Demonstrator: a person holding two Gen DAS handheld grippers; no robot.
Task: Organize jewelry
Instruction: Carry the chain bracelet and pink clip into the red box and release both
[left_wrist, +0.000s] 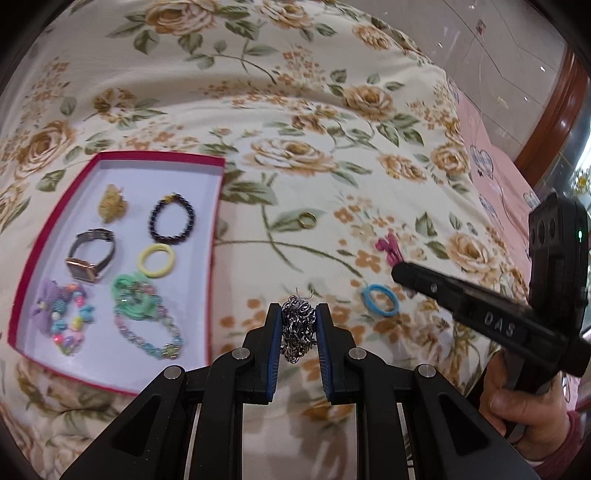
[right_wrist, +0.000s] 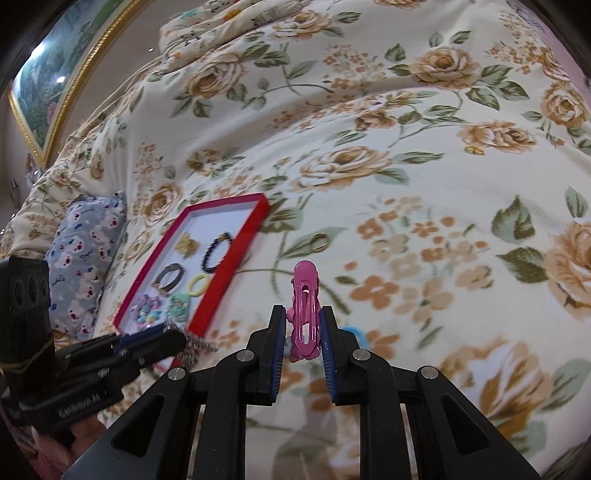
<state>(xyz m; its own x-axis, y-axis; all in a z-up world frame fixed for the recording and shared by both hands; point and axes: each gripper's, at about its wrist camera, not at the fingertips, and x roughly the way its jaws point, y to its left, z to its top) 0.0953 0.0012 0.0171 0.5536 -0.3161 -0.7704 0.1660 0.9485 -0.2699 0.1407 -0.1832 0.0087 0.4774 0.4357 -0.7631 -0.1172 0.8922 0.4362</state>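
Note:
My left gripper (left_wrist: 298, 325) is shut on a bunched silver chain (left_wrist: 297, 330), held above the floral bedspread just right of the red-rimmed tray (left_wrist: 216, 206). The tray holds a watch (left_wrist: 90, 258), a dark bead bracelet (left_wrist: 171, 219), a yellow ring (left_wrist: 156, 260), a gold brooch (left_wrist: 112, 207) and several colourful bracelets. My right gripper (right_wrist: 303, 328) is shut on a pink hair clip (right_wrist: 304, 308), which stands upright between the pads. A gold ring (left_wrist: 307, 219) and a blue ring (left_wrist: 380, 300) lie loose on the bedspread.
The floral bedspread (left_wrist: 295, 110) covers the whole bed. A blue patterned pillow (right_wrist: 85, 254) lies left of the tray. A framed picture (right_wrist: 48, 85) hangs at the far left. Pink bedding (left_wrist: 491, 173) borders the right edge.

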